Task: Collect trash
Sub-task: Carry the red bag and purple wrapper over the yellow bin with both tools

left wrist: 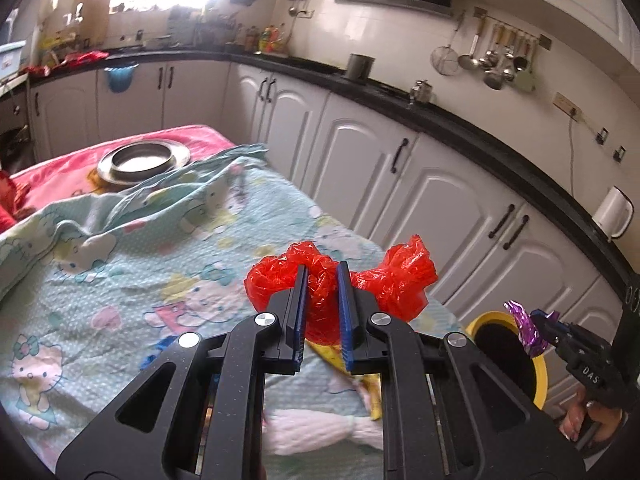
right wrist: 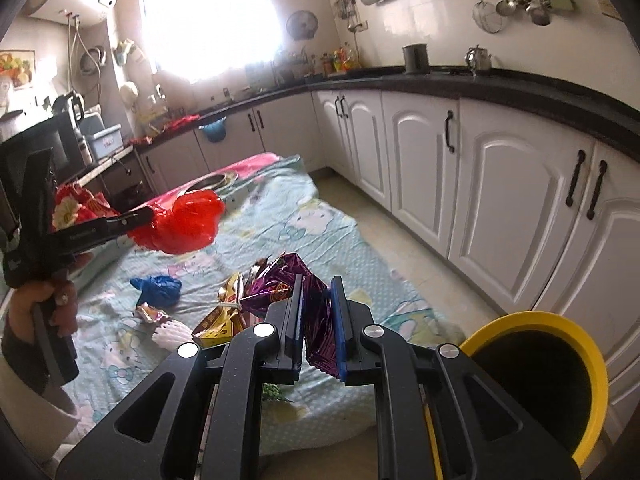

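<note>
My left gripper (left wrist: 323, 276) is shut on a crumpled red plastic bag (left wrist: 396, 280) and holds it above the Hello Kitty sheet (left wrist: 120, 280); the bag also shows in the right wrist view (right wrist: 184, 224). My right gripper (right wrist: 316, 292) is shut on a purple foil wrapper (right wrist: 316, 320), also seen in the left wrist view (left wrist: 528, 328) over the yellow-rimmed black bin (left wrist: 540, 376). The bin (right wrist: 560, 324) stands on the floor at the right. A blue bag (right wrist: 158, 290), a yellow wrapper (right wrist: 220, 320) and a small foil wrapper (right wrist: 150, 314) lie on the sheet.
White cabinets (right wrist: 500, 220) under a black counter (right wrist: 520, 88) run along the right. A metal plate (left wrist: 144, 158) sits on a pink cloth (left wrist: 48, 184) at the far end. A white crumpled item (right wrist: 172, 334) lies near the wrappers.
</note>
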The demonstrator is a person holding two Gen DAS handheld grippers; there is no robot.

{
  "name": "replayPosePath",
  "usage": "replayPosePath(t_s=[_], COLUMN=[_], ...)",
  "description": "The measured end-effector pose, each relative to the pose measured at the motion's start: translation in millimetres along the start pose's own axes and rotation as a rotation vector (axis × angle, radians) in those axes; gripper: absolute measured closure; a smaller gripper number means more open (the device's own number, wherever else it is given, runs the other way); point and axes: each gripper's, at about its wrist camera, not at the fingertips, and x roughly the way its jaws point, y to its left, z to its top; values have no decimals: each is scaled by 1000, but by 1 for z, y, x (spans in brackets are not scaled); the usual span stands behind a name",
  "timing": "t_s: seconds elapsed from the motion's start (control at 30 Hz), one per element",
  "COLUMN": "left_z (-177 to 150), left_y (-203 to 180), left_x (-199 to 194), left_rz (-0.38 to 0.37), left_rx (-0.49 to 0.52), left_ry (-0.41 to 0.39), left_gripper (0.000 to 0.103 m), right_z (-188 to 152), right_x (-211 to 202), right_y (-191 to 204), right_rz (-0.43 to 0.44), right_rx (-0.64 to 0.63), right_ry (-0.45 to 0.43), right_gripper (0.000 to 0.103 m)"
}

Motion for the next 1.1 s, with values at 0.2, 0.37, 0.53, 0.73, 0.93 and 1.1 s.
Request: replayPosePath(t_s=[0.2,0.37,0.53,0.73,0.93,1.1], left_z=[-2,-5,-11,-23,-40,-57], left_y=[-38,-64,-88,-123,-154,-176], left_x=[-1,2,6,14,27,39], left_rz=[-39,-67,-94,-131,-166,-190], left_rx=[71,115,162,234,300,355], left_ry=[-8,-5,4,22,56,93], left_gripper=[94,94,94,94,94,94], right_z=[2,0,-6,-14,-26,-36], right_x=[-29,-49,-62,-76,-84,-92], right_y=[-20,-39,-54,-75,-90,-106], right_rz=[-33,-69,-109,-159,-239,-296], right_rx=[37,69,99,147,159,195], right_ry=[-45,-69,-81,-89,-82,-72], right_gripper=[91,91,91,91,91,91])
